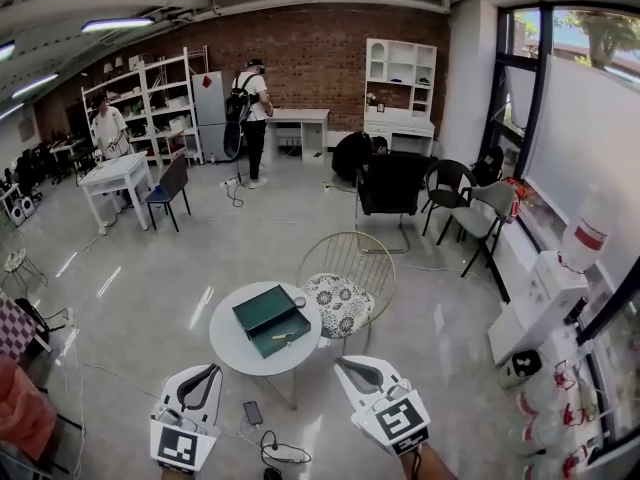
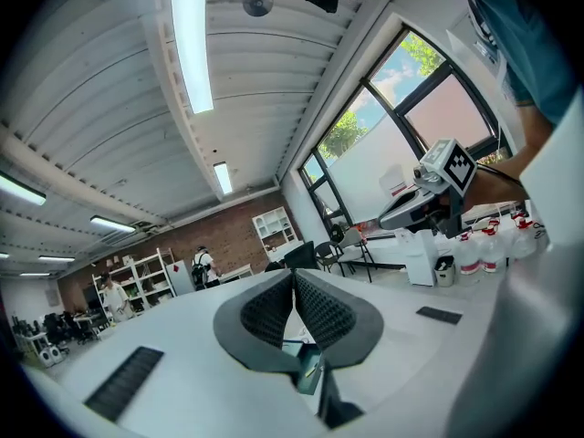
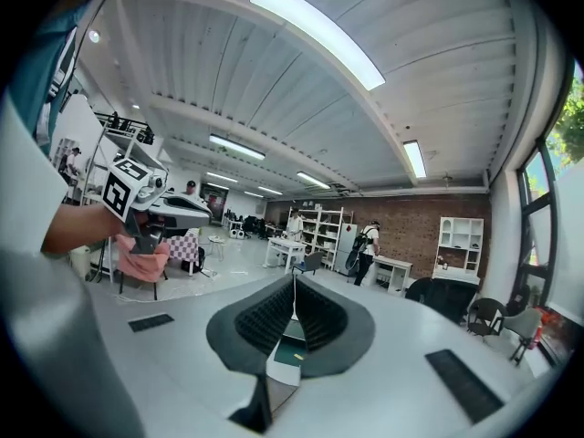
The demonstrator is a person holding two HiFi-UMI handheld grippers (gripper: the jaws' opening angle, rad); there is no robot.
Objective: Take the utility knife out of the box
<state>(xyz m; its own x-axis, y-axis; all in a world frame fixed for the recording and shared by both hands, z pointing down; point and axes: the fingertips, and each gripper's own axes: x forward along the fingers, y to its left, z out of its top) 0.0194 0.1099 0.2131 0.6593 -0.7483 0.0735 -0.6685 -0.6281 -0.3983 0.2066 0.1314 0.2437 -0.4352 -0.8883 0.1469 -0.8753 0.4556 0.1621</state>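
An open dark green box lies on a small round white table. A yellow utility knife rests inside its near half. Both grippers hang low, short of the table's near edge and apart from the box. My left gripper is at the lower left, my right gripper at the lower right. In the left gripper view the gripper has its pads meeting at the tips, with the box showing below them. The right gripper looks the same, shut on nothing, with the box beyond it.
A wire chair with a patterned cushion stands just behind the table. A small round object sits by the box. A phone and a cable lie on the floor under me. People work at the far shelves.
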